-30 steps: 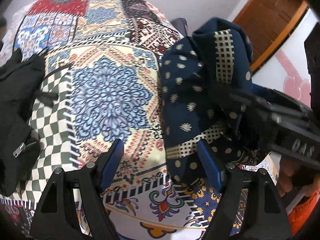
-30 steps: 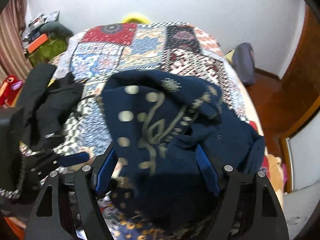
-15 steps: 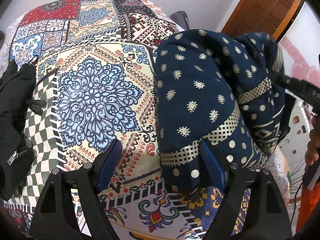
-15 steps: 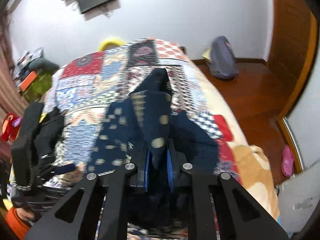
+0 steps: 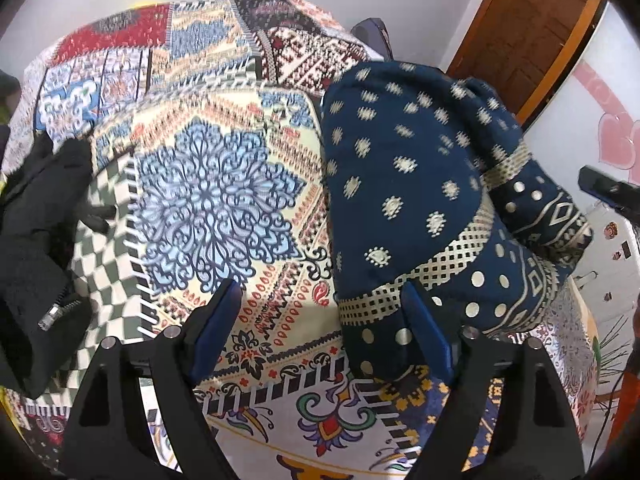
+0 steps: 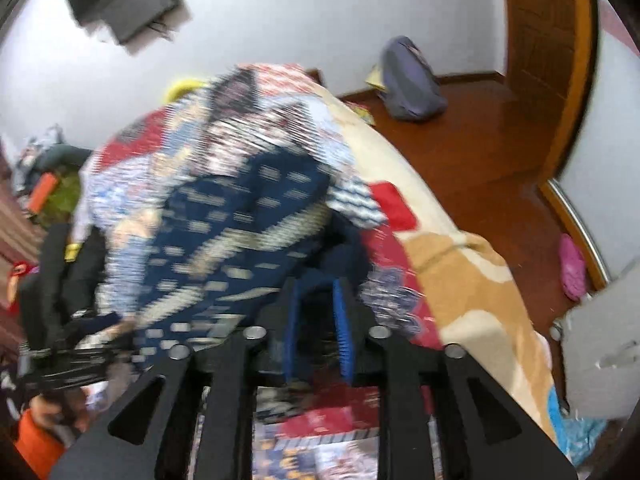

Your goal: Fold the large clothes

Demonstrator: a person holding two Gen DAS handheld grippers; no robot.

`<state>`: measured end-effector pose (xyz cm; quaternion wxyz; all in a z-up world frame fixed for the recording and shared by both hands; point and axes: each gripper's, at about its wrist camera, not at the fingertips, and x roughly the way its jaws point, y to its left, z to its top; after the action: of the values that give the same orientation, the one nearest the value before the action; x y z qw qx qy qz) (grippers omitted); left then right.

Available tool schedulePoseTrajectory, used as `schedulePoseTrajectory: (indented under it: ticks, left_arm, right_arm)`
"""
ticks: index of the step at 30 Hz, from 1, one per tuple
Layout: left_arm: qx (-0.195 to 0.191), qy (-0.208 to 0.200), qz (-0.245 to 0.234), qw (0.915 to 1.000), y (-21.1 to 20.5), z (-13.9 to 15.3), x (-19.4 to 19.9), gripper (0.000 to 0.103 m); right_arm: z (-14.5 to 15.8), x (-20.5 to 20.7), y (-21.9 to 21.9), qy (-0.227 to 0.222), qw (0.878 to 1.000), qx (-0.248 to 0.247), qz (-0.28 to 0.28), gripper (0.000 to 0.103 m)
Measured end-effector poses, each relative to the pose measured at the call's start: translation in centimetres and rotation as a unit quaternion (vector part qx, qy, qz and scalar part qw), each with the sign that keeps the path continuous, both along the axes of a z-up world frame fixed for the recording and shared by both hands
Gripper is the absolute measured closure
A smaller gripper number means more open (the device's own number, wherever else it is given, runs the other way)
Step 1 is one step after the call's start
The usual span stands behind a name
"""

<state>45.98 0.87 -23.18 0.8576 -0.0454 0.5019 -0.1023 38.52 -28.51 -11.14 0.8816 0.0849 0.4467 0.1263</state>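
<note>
Navy patterned garment (image 5: pixel 404 200) bunched on patchwork bedspread (image 5: pixel 208 200), 3 o'clock of centre. Left gripper (image 5: pixel 324 312) wide, empty. Right gripper (image 6: pixel 316 320) narrow, jaws just opening — blur hides contact. Best next: spread cloth flat, pinch corners — avoid black jacket (image 5: pixel 36 216) at 9 o'clock.

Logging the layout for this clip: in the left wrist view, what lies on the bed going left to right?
Black zippered jacket → bare patchwork bedspread with the blue medallion → navy dotted garment → wooden door beyond the bed.
</note>
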Motion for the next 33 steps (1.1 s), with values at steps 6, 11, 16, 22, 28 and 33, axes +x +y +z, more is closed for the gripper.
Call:
schedulePoseTrajectory:
  ticks: [6, 11, 16, 22, 28, 33]
  left_arm:
    - [-0.021, -0.040, -0.017, 0.9988, -1.4, 3.9, 0.7, 0.021]
    - [0.001, 0.005, -0.043, 0.9990, -3.5, 1.4, 2.4, 0.020]
    - [-0.027, 0.021, -0.046, 0.9984, -2.4, -0.5, 2.6, 0.013]
    - [-0.025, 0.024, -0.051, 0.9981, -1.9, -1.4, 1.2, 0.013]
    - [-0.014, 0.024, -0.050, 0.9984, -0.8, -1.5, -0.4, 0.013]
    - [0.022, 0.024, -0.039, 0.9987, 0.5, -1.3, -2.4, 0.014]
  right_arm:
    - [2.0, -0.9, 5.0, -0.049, 0.996, 0.001, 0.069, 0.038]
    - [-2.6, 1.1, 7.0, -0.001, 0.996, -0.049, 0.071, 0.038]
    - [-6.6, 3.5, 3.3, 0.041, 0.996, -0.071, 0.017, 0.038]
    - [-9.0, 4.6, -1.3, 0.101, 0.993, 0.062, -0.014, 0.031]
    - [-6.6, 1.6, -1.2, 0.047, 0.999, -0.018, -0.016, 0.031]
    - [-5.6, -0.2, -3.0, 0.036, 0.996, -0.059, -0.049, 0.031]
